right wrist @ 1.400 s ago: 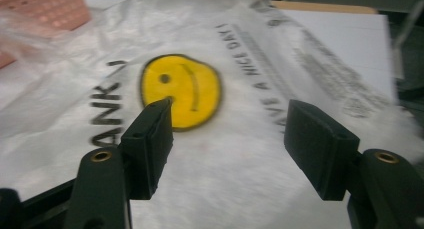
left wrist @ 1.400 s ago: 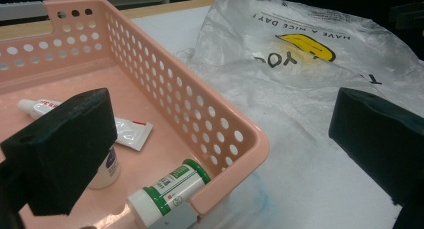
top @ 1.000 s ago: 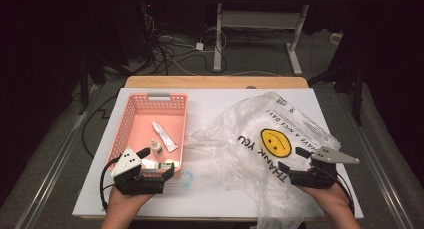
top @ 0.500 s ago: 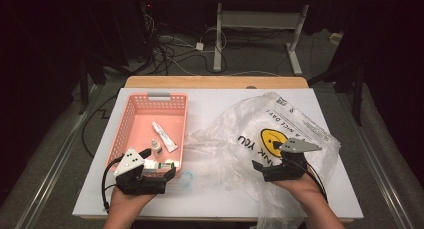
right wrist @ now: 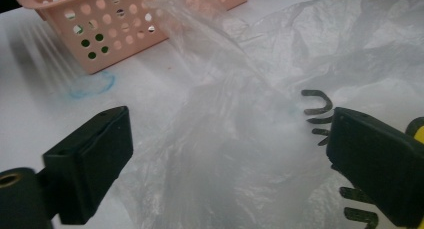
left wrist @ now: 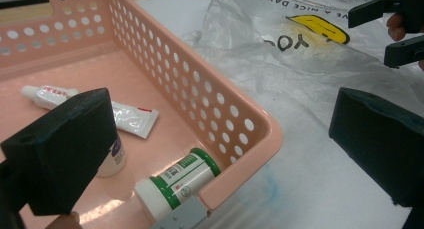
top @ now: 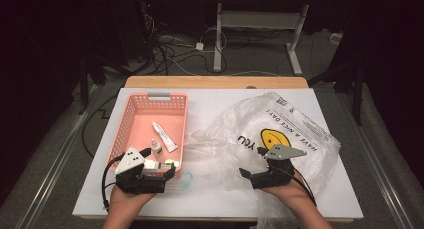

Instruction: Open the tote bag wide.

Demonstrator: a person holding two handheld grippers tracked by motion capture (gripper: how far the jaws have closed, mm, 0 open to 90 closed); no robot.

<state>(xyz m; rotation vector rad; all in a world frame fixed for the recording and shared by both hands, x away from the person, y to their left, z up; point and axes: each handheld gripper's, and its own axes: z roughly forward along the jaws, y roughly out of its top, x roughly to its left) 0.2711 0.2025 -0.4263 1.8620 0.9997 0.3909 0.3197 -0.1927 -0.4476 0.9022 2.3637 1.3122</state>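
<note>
White tabletop (top: 210, 201) is lying under the plastic bag (top: 280, 139); the right gripper (top: 248, 175), jaws spread and empty above the film, should be closing on one loose fold only, while the left gripper (top: 167, 173) is straddling the pink basket (top: 131, 120) corner, also spread.

Clear plastic bag (top: 280, 139) w/ yellow smiley lies crumpled, flat beside pink basket (top: 131, 124).
</note>
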